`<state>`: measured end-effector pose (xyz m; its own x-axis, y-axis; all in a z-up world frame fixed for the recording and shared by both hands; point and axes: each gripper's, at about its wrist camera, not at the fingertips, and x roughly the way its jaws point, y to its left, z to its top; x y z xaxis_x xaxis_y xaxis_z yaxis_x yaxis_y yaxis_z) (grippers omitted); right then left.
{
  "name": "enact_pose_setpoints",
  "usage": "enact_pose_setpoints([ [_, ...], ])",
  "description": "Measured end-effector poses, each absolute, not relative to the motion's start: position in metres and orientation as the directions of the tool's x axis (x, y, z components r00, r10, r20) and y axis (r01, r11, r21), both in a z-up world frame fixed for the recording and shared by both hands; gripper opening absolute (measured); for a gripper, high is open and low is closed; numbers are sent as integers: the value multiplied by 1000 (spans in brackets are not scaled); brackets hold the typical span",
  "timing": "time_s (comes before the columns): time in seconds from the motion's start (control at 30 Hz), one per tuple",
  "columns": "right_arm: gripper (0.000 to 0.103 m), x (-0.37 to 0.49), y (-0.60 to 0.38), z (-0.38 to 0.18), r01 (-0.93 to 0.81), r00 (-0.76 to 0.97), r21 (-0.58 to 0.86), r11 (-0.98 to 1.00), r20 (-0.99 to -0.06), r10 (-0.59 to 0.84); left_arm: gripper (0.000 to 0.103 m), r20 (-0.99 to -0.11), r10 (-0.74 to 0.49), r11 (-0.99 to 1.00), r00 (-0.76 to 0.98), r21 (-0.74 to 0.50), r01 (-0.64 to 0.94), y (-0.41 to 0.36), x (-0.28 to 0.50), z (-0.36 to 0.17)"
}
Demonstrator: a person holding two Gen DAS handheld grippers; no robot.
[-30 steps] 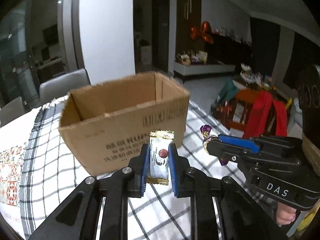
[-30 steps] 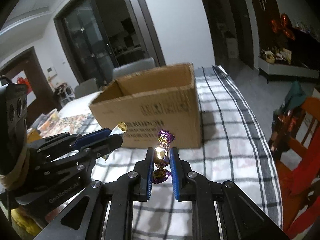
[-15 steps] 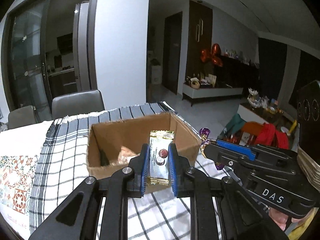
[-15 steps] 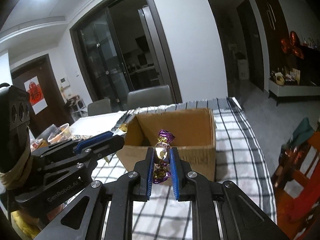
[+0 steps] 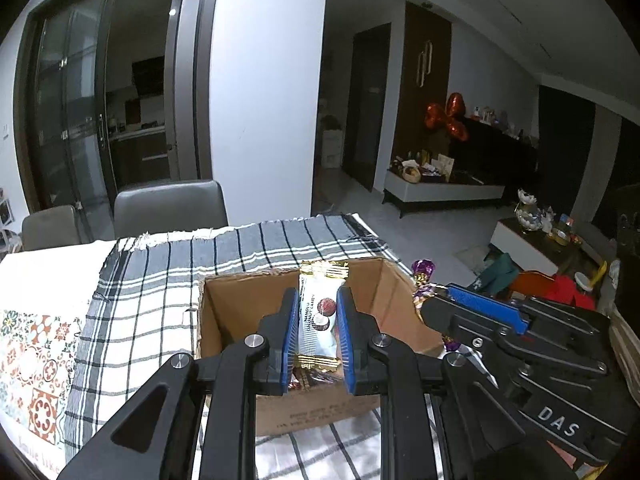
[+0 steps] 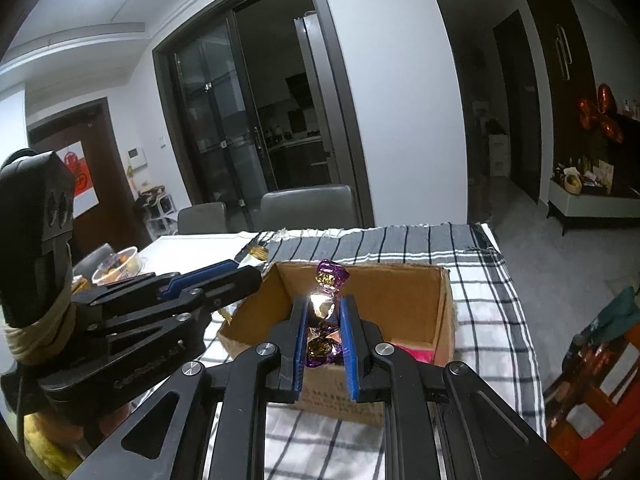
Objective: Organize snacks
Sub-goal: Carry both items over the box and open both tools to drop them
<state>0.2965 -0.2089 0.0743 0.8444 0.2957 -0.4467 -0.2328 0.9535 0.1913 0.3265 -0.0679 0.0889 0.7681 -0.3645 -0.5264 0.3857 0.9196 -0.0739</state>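
Note:
An open cardboard box (image 5: 404, 304) stands on a checked tablecloth (image 5: 132, 308); it also shows in the right wrist view (image 6: 404, 300). My left gripper (image 5: 318, 312) is shut on a white and gold snack packet (image 5: 317, 320) and holds it upright over the box opening. My right gripper (image 6: 324, 316) is shut on a purple and gold wrapped candy (image 6: 326, 308), also over the box opening. The right gripper with its candy shows at the right of the left wrist view (image 5: 426, 300). A few snacks lie inside the box (image 6: 412, 352).
Two grey chairs (image 5: 168, 208) stand behind the table. A patterned cloth (image 5: 32, 344) covers the table's left part. A plastic food container (image 6: 120, 268) sits at the far left. Red and orange items (image 6: 592, 380) lie on the floor beyond the table's right edge.
Both grippers have risen and moved forward from in front of the box wall to above its opening, each still holding its snack.

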Motion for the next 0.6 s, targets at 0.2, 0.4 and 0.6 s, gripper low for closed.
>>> enact_pose_setpoints([
  [0.2,17,314,-207,68,-227,834,179,957,-472,285,20,-560,-331,930,760,-56,363,-70,348,79],
  [0.4,20,329,-204,62,-201,833,177,963,-486,263,27,-590,-289,944,754,-44,328,-69,364,72],
  [0.6,45,322,-205,61,-177,846,172,969,-476,239,39,-582,-263,954,769,-38,298,-59,354,72],
])
